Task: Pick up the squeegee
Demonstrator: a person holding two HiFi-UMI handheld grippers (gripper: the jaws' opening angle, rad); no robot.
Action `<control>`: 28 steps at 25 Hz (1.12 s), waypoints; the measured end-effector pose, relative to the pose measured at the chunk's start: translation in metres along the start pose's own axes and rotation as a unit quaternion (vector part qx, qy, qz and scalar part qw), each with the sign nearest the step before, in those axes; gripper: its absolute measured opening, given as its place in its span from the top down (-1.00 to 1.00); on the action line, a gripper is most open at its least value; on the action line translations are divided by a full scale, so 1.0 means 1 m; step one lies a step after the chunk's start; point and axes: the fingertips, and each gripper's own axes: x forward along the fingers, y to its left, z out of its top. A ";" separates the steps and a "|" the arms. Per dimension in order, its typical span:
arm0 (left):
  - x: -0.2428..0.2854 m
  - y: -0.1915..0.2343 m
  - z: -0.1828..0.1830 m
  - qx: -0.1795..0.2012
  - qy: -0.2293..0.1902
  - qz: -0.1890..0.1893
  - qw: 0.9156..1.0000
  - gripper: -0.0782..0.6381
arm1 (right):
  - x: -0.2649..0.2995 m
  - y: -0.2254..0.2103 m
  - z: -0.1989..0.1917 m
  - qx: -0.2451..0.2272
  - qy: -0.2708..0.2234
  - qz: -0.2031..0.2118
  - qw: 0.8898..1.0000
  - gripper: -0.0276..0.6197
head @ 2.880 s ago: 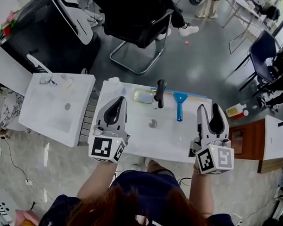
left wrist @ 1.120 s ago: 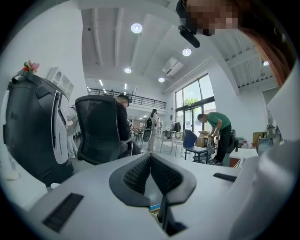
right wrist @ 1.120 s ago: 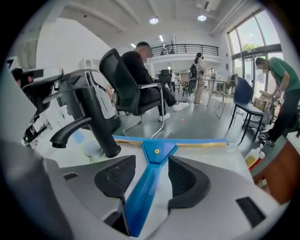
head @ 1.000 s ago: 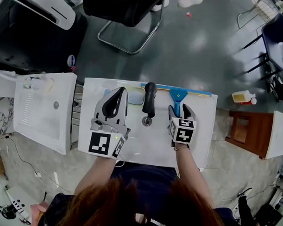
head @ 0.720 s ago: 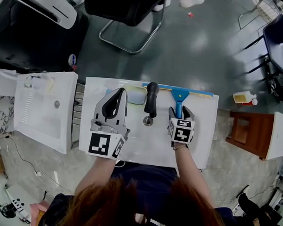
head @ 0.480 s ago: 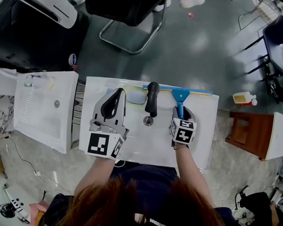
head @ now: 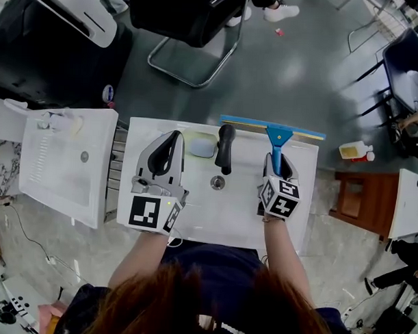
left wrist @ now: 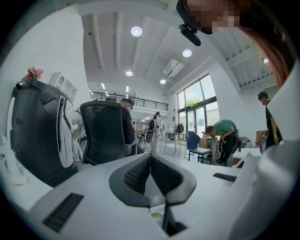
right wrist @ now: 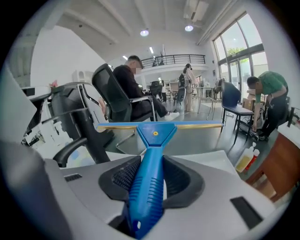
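Head view: the person stands at a white sink point(head: 193, 220) with a gripper in each hand. The left gripper point(head: 174, 135) hangs over the left part of the basin, just left of the black faucet point(head: 225, 146), and has nothing in it. The right gripper point(head: 276, 160) is on the other side of the faucet with the blue squeegee point(head: 278, 139) in it. The squeegee's handle runs back into the jaws, and its long blade point(head: 272, 127) lies crossways along the sink's far edge, sticking out over the grey floor. There's a drain point(head: 217, 182) between the two grippers, and a second white basin point(head: 58, 168) sits off to the left.

Left gripper view: the two dark ribbed pads meet at their tips, so the fingers are together on nothing at all. Straight past them is a black office chair point(left wrist: 105, 133) with someone sitting in it.

Right gripper view: the ribbed blue handle point(right wrist: 147, 187) sits right between the pads, and both of them are against its sides. The jaws are closing, clamped on that handle. The blade spans the view level, out past the fingertips, with a yellowish strip along its far edge.
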 end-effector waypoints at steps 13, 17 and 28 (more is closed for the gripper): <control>-0.015 -0.001 0.043 0.006 -0.047 0.009 0.999 0.73 | -0.108 0.020 0.147 -0.038 -0.233 0.015 0.972 0.42; -0.021 -0.005 0.059 0.011 -0.062 0.007 0.998 0.72 | -0.142 0.024 0.172 -0.047 -0.279 0.008 0.959 0.42; -0.029 -0.014 0.072 0.013 -0.076 0.000 0.997 0.72 | -0.183 0.035 0.194 -0.059 -0.330 0.008 0.942 0.42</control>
